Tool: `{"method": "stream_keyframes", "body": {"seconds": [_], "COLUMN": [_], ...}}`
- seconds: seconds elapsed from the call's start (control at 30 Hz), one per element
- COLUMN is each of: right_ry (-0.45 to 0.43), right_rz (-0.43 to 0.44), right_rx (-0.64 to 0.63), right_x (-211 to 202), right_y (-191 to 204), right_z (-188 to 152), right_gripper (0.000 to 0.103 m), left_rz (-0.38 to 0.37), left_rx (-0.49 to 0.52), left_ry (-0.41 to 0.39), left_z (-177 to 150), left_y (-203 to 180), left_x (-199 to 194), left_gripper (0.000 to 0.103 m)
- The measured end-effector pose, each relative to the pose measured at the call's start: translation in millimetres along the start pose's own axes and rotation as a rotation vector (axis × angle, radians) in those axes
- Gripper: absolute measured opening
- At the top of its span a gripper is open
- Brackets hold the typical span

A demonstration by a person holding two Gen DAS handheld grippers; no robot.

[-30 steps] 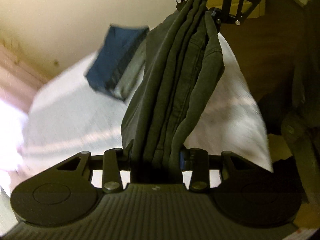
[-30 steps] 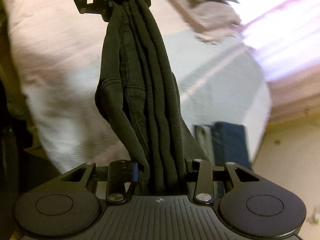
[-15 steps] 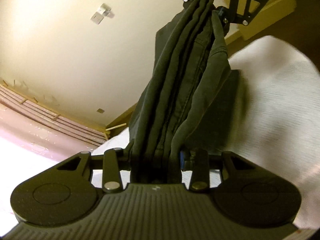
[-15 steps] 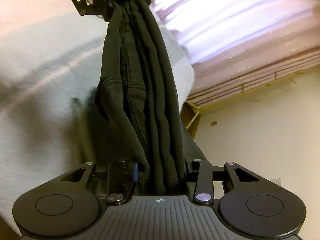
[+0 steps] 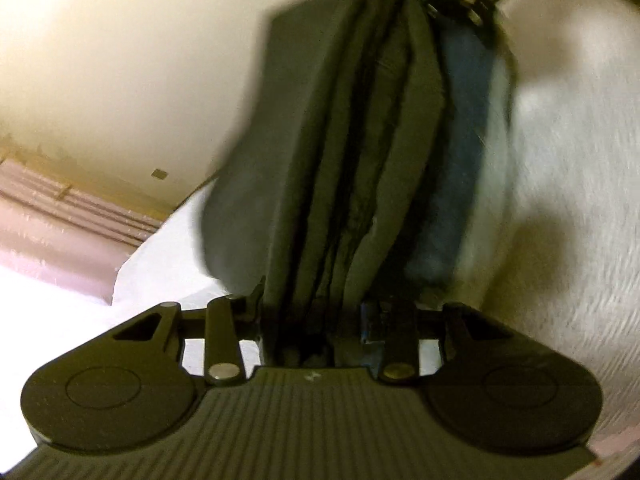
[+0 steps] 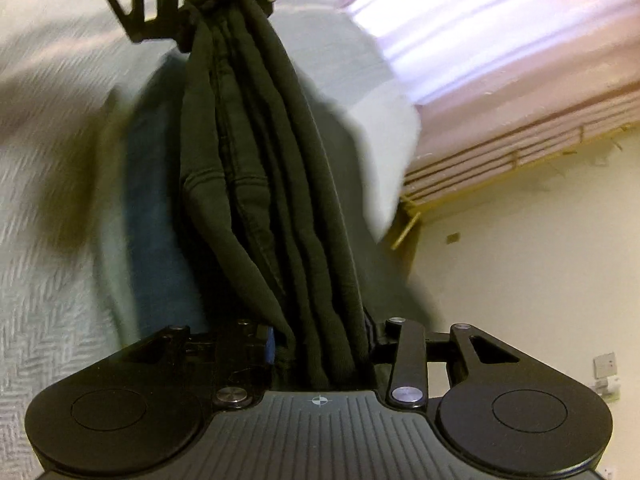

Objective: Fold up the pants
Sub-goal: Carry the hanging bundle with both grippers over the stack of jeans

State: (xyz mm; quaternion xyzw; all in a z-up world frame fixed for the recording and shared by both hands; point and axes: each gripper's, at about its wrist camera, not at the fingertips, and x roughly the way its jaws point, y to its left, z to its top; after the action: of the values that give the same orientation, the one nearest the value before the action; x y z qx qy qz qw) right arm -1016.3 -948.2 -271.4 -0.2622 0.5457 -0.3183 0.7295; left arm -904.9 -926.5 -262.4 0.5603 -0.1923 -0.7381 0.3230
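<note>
Over bed (image 6: 48, 280), claws apparently stretch pants (image 6: 256, 184).

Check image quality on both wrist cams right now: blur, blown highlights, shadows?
Left wrist view: heavy motion blur smears the dark pants, the blue folded garment and the white bedspread; bottom-left corner is blown out. Right wrist view: pants seams are fairly sharp, the bedspread streaks, and the pink curtain is overexposed. Both gripper bodies stay crisp.
</note>
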Motion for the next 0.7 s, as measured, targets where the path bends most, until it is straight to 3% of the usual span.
{"method": "stream_keyframes", "body": {"seconds": [0.1,0.27,0.37,0.47,0.7], "right_ry": [-0.03,-0.048,-0.006,0.0,0.013], "right_rz": [-0.028,-0.101,-0.128,-0.144,-0.106], "right_rx": [0.047,0.123,0.16,0.082,0.094], "right_x": [-3.2,-15.7,-15.0,-11.3,-45.5], "right_y": [8.8,-3.6,10.3,31.3,9.9], "right_z": [-6.7,-2.3,5.2,6.2,-18.7], "right_gripper": [0.038,0.038,0.038,0.042,0.052], "left_rz": [0.01,0.111,0.065,0.042,0.049], "left_rx": [0.013,0.036,0.024,0.026,-0.026], "left_ry": [-0.008,-0.05,-0.021,0.002,0.014], "left_z": [-3.1,2.3,-3.2,-13.0,-19.1], "left_y": [-2.4,18.1,5.1,-12.0,-6.9], "left_x": [0.7,-8.2,9.6,20.5,1.0], "left_gripper": [0.036,0.036,0.037,0.036,0.046]}}
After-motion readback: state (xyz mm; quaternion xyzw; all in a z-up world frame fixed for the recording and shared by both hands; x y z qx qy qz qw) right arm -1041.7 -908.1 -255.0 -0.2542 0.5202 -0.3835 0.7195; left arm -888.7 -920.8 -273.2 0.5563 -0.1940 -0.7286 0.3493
